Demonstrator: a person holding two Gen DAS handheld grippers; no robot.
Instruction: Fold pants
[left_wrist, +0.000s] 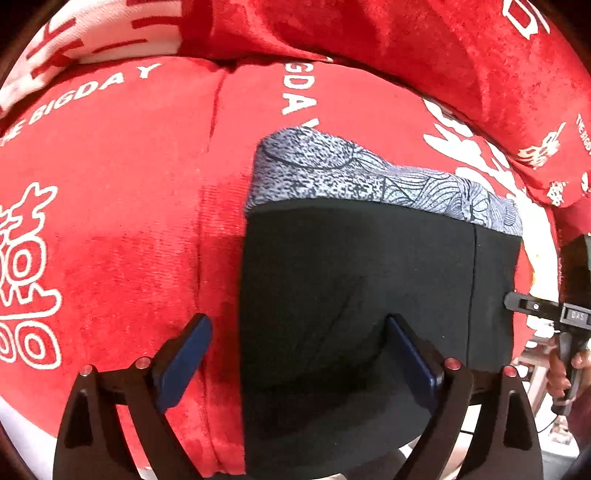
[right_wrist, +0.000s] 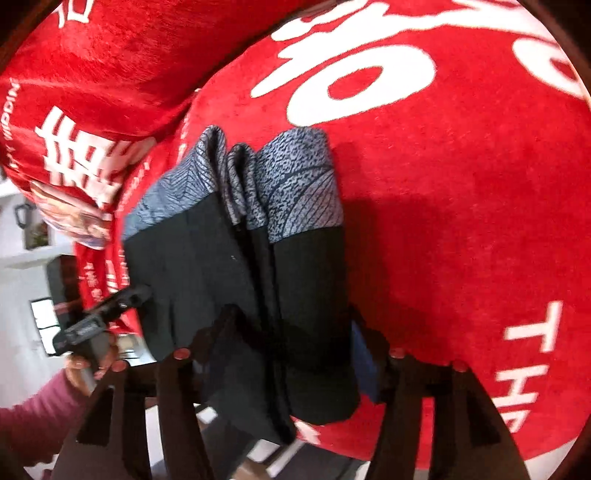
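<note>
The pants (left_wrist: 354, 280) are black with a grey patterned band, folded into a compact stack on a red cushion (left_wrist: 122, 221). My left gripper (left_wrist: 299, 354) is open, its fingers straddling the stack's left edge, one blue pad on the cushion, one over the black cloth. In the right wrist view the stacked folds (right_wrist: 258, 258) show edge-on. My right gripper (right_wrist: 291, 343) is open, its fingers standing on either side of the stack's near end. The right gripper's tip (left_wrist: 532, 306) also shows at the stack's right edge.
A red cushion back (left_wrist: 424, 37) with white lettering rises behind the seat. The seat's front edge runs close under the pants. The person's hand in a pink sleeve (right_wrist: 44, 402) holds the left gripper (right_wrist: 110, 310) at the left.
</note>
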